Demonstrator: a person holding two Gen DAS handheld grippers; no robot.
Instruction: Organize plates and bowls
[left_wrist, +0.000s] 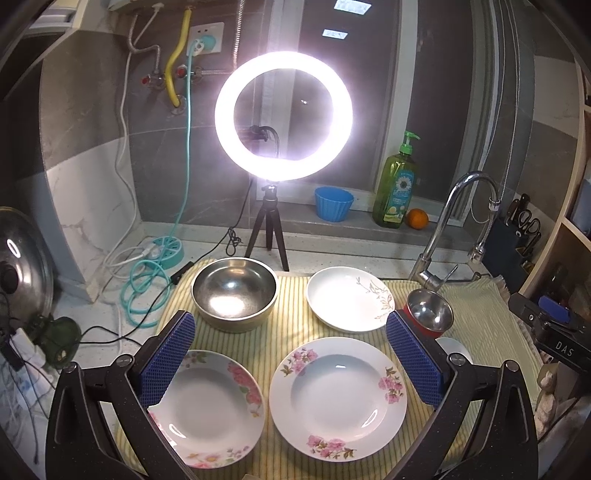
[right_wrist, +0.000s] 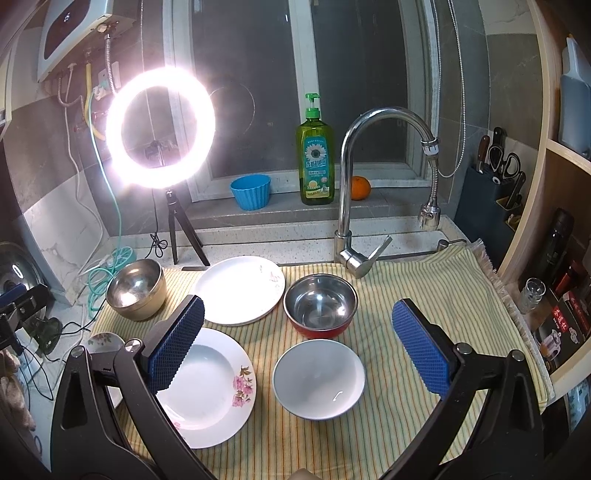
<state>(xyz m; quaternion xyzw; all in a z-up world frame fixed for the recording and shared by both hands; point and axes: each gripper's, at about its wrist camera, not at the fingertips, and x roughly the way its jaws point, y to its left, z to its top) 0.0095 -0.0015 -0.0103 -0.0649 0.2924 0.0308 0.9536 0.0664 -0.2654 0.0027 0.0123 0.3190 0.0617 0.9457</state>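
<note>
Both grippers are hovering agape, holding nothing: left gripper (left_wrist: 291, 354) over the floral plates (left_wrist: 338, 398), right gripper (right_wrist: 297, 347) above the white bowl (right_wrist: 319, 380) mid-cloth (right_wrist: 443, 288). Nothing is stacked yet; next comes pinching a rim.

Cloth (right_wrist: 406, 295) is showing yellow-green stripes. Two plates (left_wrist: 338, 398) (left_wrist: 210, 410) are wearing pink flowers on white, a third (left_wrist: 349, 299) is sporting a brownish branch print. One steel bowl (right_wrist: 320, 306) is looking red outside, the other (left_wrist: 234, 293) goldish, pads (right_wrist: 421, 347) are looking blue.
</note>
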